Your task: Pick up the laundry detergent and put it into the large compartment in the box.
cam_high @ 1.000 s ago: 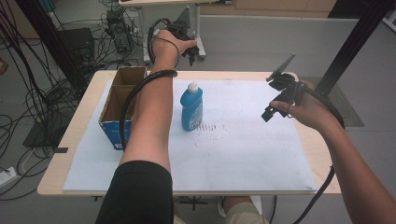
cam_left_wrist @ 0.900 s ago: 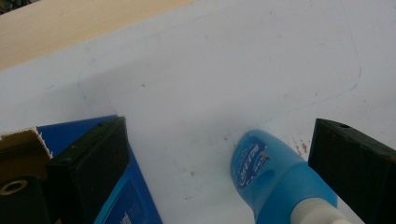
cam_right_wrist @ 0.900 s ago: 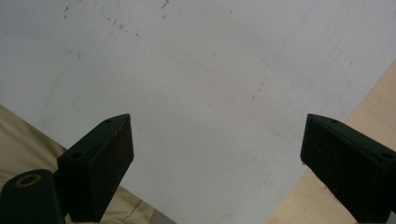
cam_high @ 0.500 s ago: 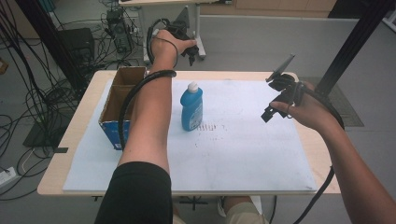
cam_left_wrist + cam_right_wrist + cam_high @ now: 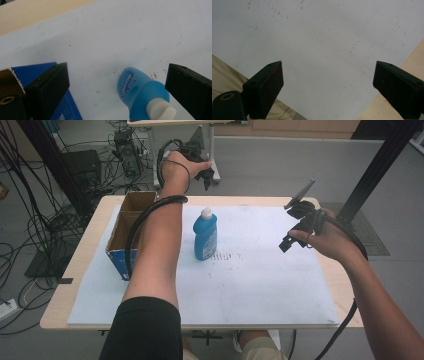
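1. blue bottle [image 5: 205, 234] stood upright on the worktop's white sheet [image 5: 260, 285], with the cardboard box [image 5: 125, 227] at its 9 o'clock.
2. left hand-held gripper [image 5: 202, 170] hung high at the bottle's 12 o'clock, jaws spread wide; it should descend straddling the body below the white cap [image 5: 160, 110].
3. right hand-held gripper [image 5: 295, 227], also spread, waited at 3 o'clock.

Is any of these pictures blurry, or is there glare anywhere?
High view: even light, no glare, soft shadows. Left gripper view: the blue bottle and its white cap are slightly soft, as are the close jaws. Right gripper view: the white sheet looks dim and greyish, its specks still readable.
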